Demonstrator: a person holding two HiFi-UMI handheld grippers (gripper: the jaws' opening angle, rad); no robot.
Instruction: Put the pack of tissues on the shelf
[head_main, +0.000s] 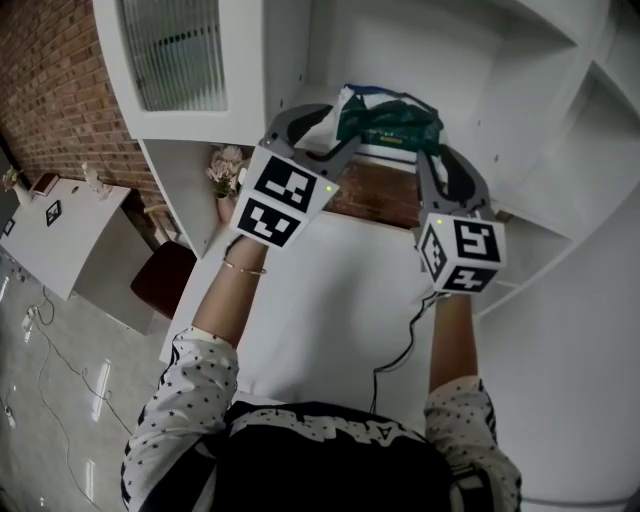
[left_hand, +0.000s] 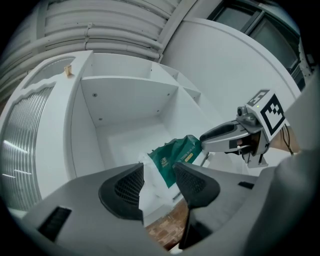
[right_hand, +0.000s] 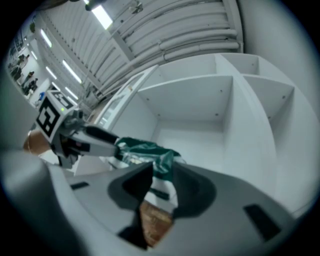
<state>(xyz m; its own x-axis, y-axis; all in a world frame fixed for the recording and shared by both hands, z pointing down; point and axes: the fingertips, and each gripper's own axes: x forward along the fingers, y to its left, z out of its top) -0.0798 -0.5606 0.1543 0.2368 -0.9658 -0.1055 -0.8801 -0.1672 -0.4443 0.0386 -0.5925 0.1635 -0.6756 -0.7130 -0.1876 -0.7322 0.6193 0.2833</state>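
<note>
The pack of tissues (head_main: 390, 118), green with a white end, is held up at the front lip of a white shelf compartment (head_main: 400, 45). My left gripper (head_main: 340, 125) is at its left, white end. In the left gripper view the jaws (left_hand: 159, 172) stand wide, with the white wrapper (left_hand: 150, 172) loose between them, so it is open. My right gripper (head_main: 432, 150) is at the pack's right end. In the right gripper view its jaws (right_hand: 161, 175) are shut on the green and white wrapper (right_hand: 150, 152). Whether the pack rests on the shelf floor (left_hand: 130, 135) I cannot tell.
Shelf dividers and further white compartments (right_hand: 260, 100) lie to the right. A cabinet with a ribbed glass door (head_main: 180, 50) hangs at the left. Below are a white table (head_main: 330, 300) with a black cable (head_main: 400, 350), a small vase of flowers (head_main: 225, 170) and a dark red chair (head_main: 165, 280).
</note>
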